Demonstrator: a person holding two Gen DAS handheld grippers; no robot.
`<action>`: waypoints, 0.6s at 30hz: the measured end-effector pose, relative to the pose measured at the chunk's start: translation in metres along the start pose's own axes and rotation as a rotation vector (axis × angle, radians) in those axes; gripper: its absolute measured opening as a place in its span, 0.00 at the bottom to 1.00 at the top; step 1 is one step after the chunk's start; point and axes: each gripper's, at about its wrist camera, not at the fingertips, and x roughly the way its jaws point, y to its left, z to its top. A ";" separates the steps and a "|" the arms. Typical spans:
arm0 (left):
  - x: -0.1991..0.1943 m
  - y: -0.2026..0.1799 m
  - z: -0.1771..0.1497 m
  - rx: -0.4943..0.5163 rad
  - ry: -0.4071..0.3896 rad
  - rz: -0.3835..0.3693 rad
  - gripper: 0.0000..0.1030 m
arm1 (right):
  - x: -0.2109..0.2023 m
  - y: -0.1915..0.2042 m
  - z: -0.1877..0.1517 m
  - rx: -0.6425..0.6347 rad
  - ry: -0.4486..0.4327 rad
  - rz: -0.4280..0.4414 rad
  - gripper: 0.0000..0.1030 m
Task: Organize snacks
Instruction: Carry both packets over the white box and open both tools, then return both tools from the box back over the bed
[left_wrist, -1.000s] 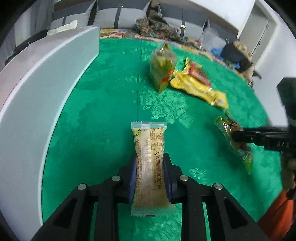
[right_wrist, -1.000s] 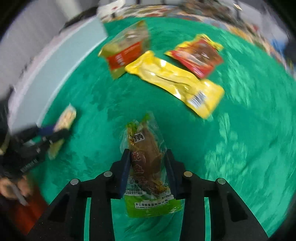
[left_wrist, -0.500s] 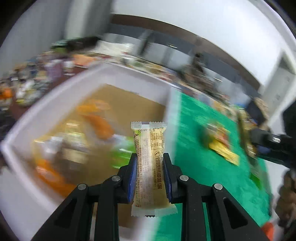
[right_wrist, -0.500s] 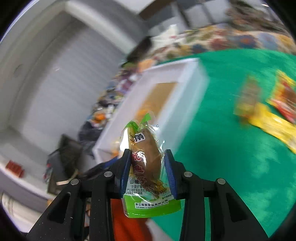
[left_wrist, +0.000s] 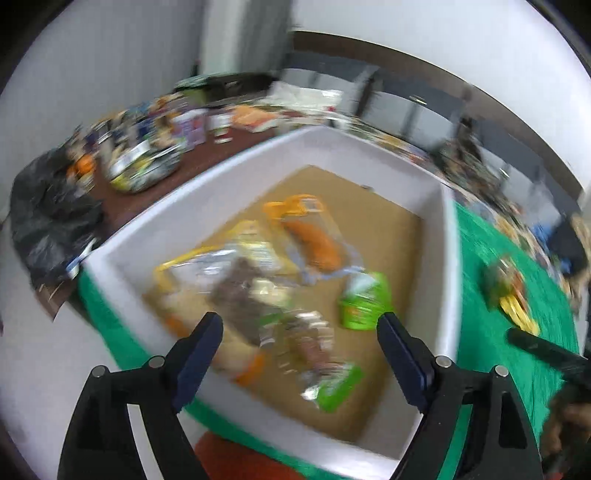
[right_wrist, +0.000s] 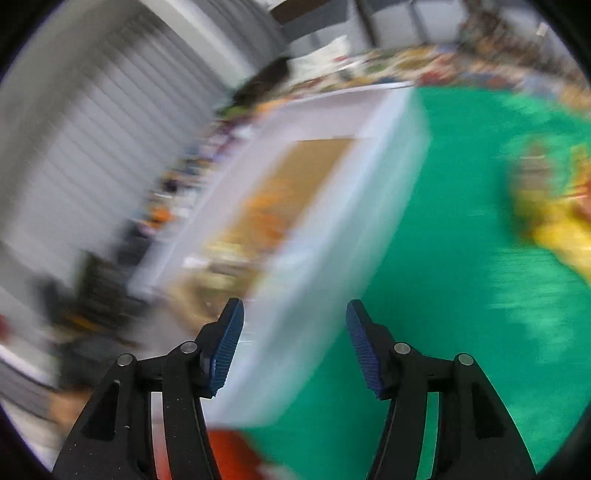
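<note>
Blurred pile of snack packets (left_wrist: 280, 280) inside a white box (left_wrist: 448, 258) with a brown floor, box on a green cloth (left_wrist: 491, 280), left gripper (left_wrist: 299, 328) above it, jaws opening and empty, right gripper (right_wrist: 293, 325) over the box's near wall, jaws opening and empty, more snacks (right_wrist: 554, 206) on the cloth beyond.

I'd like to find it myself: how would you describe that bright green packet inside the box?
Start at the big white box with the brown floor, standing on the green cloth. Among the jumbled snack packets inside, look toward the wall nearest the cloth's open area. The bright green packet lies there, apart from the orange-filled clear packet behind it.
</note>
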 end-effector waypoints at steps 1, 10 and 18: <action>-0.002 -0.015 -0.002 0.033 0.000 -0.011 0.88 | -0.006 -0.023 -0.012 -0.025 -0.002 -0.091 0.60; 0.012 -0.170 -0.022 0.296 0.024 -0.096 0.91 | -0.094 -0.207 -0.104 -0.066 -0.031 -0.667 0.60; 0.066 -0.266 -0.060 0.403 0.121 -0.107 0.91 | -0.143 -0.266 -0.135 0.079 -0.142 -0.748 0.70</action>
